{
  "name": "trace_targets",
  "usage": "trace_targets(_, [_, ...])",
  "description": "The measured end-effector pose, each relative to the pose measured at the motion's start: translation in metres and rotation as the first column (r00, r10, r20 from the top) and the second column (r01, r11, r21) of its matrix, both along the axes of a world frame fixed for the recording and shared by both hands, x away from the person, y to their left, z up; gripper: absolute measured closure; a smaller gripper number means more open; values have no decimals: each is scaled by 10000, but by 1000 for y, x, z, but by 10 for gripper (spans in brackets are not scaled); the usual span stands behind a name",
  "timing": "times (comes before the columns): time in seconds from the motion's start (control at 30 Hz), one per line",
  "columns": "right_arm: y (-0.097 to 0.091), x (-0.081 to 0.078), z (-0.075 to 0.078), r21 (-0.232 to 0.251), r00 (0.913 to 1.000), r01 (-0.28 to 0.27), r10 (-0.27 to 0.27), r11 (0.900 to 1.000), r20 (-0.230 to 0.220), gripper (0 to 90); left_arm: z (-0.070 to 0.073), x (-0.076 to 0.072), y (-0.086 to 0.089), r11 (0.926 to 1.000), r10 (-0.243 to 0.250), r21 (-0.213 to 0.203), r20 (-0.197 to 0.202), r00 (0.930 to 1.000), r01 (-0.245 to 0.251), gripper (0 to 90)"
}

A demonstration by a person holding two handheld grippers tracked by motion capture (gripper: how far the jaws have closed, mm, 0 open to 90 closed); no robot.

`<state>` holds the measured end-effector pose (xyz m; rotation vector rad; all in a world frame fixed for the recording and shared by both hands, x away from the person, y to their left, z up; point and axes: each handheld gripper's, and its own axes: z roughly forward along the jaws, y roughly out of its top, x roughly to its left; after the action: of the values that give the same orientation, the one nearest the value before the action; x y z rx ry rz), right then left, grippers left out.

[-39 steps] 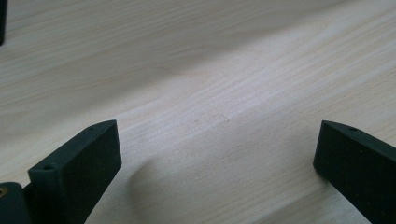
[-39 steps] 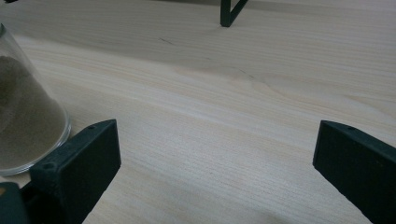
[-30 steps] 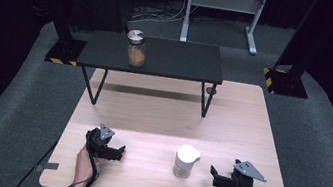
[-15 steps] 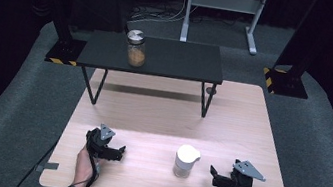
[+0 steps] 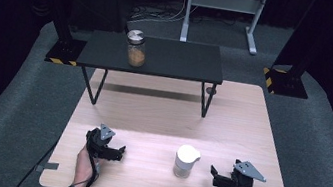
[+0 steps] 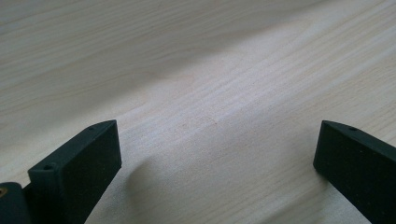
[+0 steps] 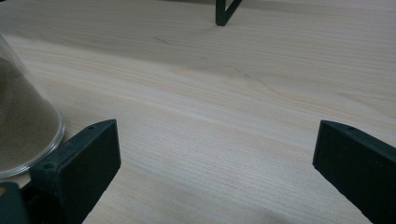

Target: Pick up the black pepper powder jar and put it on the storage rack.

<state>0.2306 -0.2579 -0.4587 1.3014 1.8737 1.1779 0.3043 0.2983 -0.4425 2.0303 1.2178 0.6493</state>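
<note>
Wooden table, jar left of right jaws.

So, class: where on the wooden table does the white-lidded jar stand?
In the high view the white-lidded jar stands near the wooden table's front edge, right of centre, closer to the right claw than the left claw.

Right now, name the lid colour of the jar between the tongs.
White lid, clearest in the high view.

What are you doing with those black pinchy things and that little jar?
A person sits at a wooden table with a gripper in each hand. The left gripper and the right gripper both rest low by the table with jaws wide open, holding nothing. A white-lidded jar of sandy powder stands between them, nearer the right gripper, untouched. Another jar stands on the black shelf farther back.
</note>
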Motion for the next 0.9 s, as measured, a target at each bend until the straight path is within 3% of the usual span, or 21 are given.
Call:
trace_targets(0.33, [9, -1, 2, -275, 9989, 460, -461, 9986, -46, 0, 1, 0, 2, 9998, 150, -162, -161, 9998, -153, 1])
trace_targets(0.5, [16, -3, 2, -333, 9951, 989, -991, 9945, -35, 0, 1, 0, 3, 9995, 223, -230, -271, 9994, -229, 1])
trace_targets(0.57, [20, -10, 0, -262, 9911, 1328, -1325, 9908, 107, 2, 1, -1, 3, 9995, 224, -203, -248, 9994, -229, 2])
trace_targets(0.7, [22, -30, -3, 368, 9846, 1740, -1744, 9841, 102, 1, 1, -1, 3, 9996, 187, -194, -230, 9996, -191, 2])
trace_targets(0.9, [48, -63, -6, 555, 9769, 2100, -2118, 9761, 281, 0, 1, -1, 3, 9996, 182, -193, -239, 9996, -186, 2])
